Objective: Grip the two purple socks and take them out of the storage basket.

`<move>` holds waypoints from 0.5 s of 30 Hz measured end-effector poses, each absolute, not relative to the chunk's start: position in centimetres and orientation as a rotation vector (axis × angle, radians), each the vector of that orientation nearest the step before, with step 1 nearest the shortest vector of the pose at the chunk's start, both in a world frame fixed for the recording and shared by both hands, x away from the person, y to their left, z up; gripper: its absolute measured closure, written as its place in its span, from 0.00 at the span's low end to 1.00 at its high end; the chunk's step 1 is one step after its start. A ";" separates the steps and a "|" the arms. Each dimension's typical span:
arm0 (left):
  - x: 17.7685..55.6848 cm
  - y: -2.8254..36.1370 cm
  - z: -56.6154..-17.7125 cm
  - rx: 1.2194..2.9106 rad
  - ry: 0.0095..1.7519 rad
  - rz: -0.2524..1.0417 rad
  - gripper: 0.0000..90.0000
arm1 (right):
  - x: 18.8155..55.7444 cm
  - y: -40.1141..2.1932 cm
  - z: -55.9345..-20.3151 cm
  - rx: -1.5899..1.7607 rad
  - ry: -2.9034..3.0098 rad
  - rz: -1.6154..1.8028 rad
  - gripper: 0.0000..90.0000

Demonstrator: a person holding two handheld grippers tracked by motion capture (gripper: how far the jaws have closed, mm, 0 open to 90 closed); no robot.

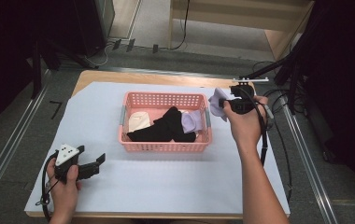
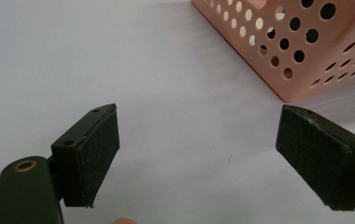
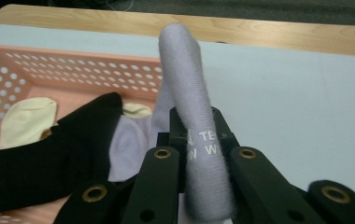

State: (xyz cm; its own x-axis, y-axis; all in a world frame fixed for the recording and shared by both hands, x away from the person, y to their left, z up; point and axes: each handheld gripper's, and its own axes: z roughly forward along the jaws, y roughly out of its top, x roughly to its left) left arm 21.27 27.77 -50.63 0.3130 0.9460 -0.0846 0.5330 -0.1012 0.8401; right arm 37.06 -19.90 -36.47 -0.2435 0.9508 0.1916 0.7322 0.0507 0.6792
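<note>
A pink perforated basket (image 1: 164, 146) stands mid-table with black socks (image 1: 164, 128), a cream sock (image 1: 139, 120) and a lilac sock (image 1: 192, 122) inside. My right gripper (image 1: 225, 105) hovers just past the basket's right end, shut on another lilac sock (image 1: 216, 105). In the right gripper view that lilac sock (image 3: 189, 84) is pinched between the jaws and stands up out of them, white lettering on its cuff, with the basket (image 3: 63, 70) to the left. My left gripper (image 1: 100, 162) rests at the near left of the table, jaws wide apart over bare cloth (image 2: 175, 116).
A white cloth (image 1: 166, 182) covers the wooden table (image 1: 119, 77). One basket corner (image 2: 297, 51) shows at the upper right of the left gripper view. Cables and black stands crowd the floor beyond the far and right edges.
</note>
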 end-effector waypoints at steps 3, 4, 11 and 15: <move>21.3 27.7 -50.6 1.752 1.334 0.633 0.16 | 37.1 -20.9 -37.3 1.745 2.001 0.967 0.94; 21.3 27.7 -50.6 1.752 1.334 0.633 0.16 | 37.2 -21.5 -37.7 1.760 1.998 0.952 0.94; 21.3 27.7 -50.6 1.752 1.334 0.634 0.16 | 37.3 -24.3 -40.4 1.852 1.971 0.873 0.92; 21.3 27.7 -50.6 1.755 1.333 0.635 0.16 | 37.4 -25.2 -41.6 1.891 1.946 0.864 0.72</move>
